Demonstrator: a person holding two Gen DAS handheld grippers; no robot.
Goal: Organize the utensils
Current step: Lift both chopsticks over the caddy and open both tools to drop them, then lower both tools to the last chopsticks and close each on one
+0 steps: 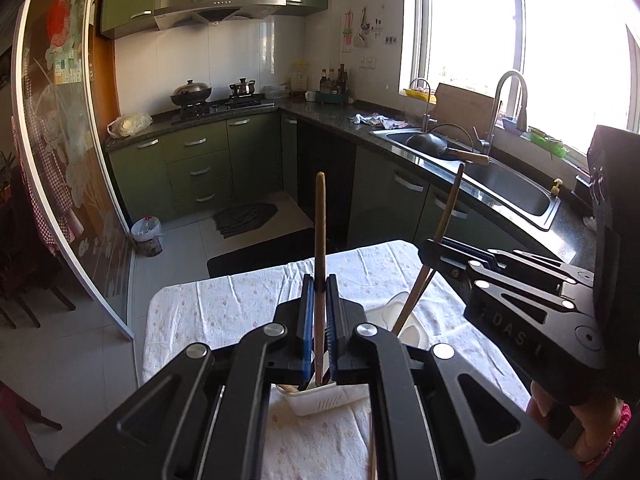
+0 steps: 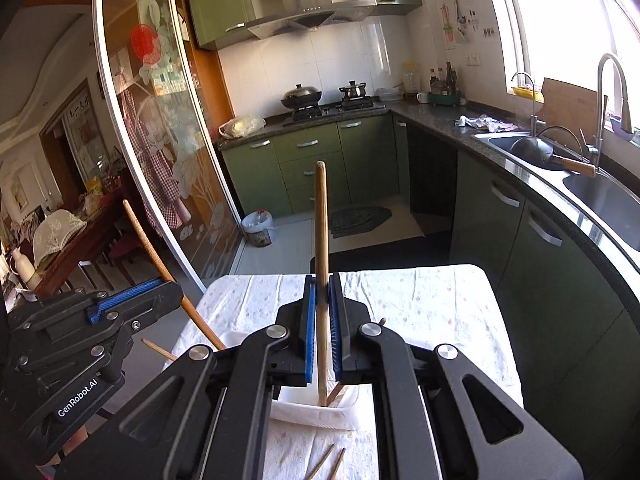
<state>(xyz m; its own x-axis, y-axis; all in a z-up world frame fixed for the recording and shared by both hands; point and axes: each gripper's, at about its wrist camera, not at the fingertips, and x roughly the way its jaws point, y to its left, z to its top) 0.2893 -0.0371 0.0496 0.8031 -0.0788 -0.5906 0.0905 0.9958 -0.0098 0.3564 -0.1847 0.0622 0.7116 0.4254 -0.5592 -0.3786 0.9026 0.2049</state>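
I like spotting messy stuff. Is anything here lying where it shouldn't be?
Yes. Two loose chopsticks lie on the tablecloth, outside the white holder. Each hand-held gripper, left and right, holds a wooden stick upright over it.

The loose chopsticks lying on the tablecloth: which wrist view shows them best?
The right wrist view: two loose chopsticks lie in plain sight on the tablecloth, in front of the white holder. The left wrist view shows none of them; its own gripper blocks that stretch of cloth.
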